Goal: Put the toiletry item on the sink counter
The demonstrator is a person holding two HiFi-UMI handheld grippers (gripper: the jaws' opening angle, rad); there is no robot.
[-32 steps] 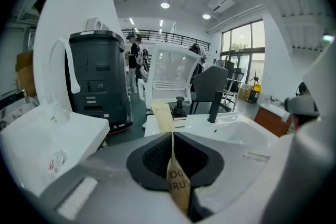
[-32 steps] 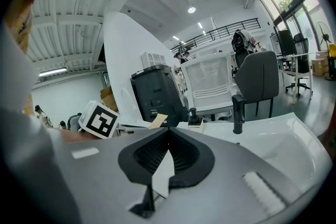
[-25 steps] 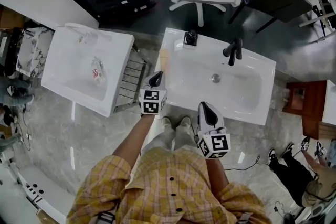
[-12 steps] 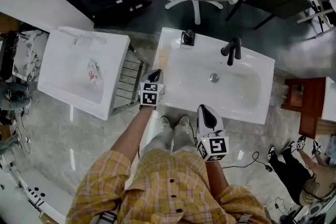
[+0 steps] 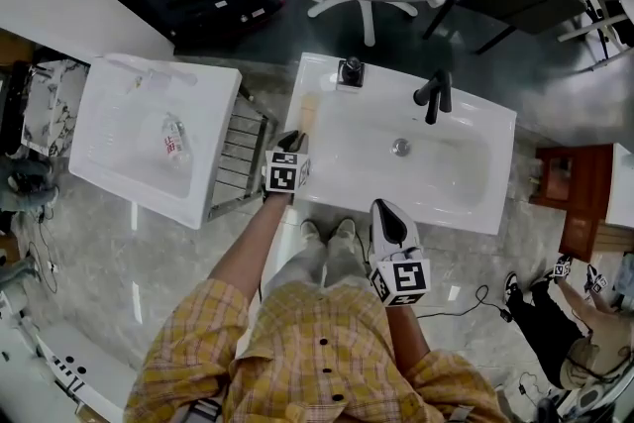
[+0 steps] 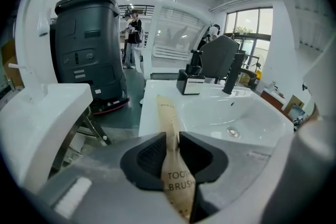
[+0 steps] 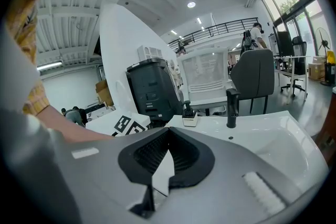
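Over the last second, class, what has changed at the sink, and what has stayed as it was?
The left gripper has sunk toward the sink counter at its left rim, and its jaws have just been opening. The toothbrush packet rests along that rim, still between them. The right gripper, empty, the soap dispenser and the faucet kept their places.

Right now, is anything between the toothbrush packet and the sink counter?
Nothing visible. The toothbrush packet appears to rest along the sink counter's left rim, between the left tongs, whose jaws have just been opening. The soap dispenser stands farther back.
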